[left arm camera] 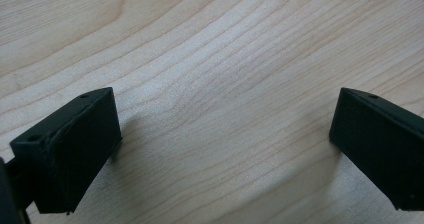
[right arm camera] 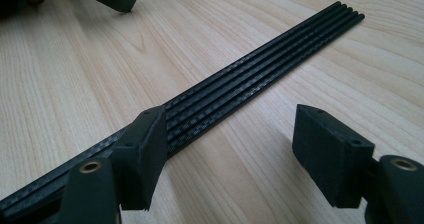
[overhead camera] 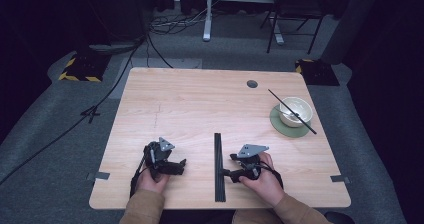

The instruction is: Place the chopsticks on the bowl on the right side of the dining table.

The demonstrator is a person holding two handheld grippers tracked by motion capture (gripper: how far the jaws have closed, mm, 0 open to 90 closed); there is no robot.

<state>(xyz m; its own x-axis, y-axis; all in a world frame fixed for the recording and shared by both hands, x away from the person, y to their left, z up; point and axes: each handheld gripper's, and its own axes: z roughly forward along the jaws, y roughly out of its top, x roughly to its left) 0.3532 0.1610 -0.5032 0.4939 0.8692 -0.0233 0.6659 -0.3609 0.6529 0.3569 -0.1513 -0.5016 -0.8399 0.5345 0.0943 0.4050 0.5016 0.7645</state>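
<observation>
Rods (overhead camera: 218, 166), a bundle of thin black carbon-looking ones, lie side by side in a neat strip down the middle of the wooden surface (overhead camera: 190, 99), running toward the near edge between both hands.

Going left to right: left gripper (overhead camera: 176, 165) rests on bare wood with its jaws wide apart and nothing between them. Then the rods. Right gripper (overhead camera: 230, 165) sits just beside the strip, jaws spread too; in the right gripper view (right arm camera: 227, 151) one jaw is touching or overlapping the rods' edge, can't tell which. Far right there's a bowl (overhead camera: 295, 111) on a green coaster (overhead camera: 280, 126) with one stick (overhead camera: 291, 111) across it.

Risk as I see it: closing from here probably nudges the rods sideways and fans them out, or pinches several instead of one, since they lie packed tight together.
</observation>
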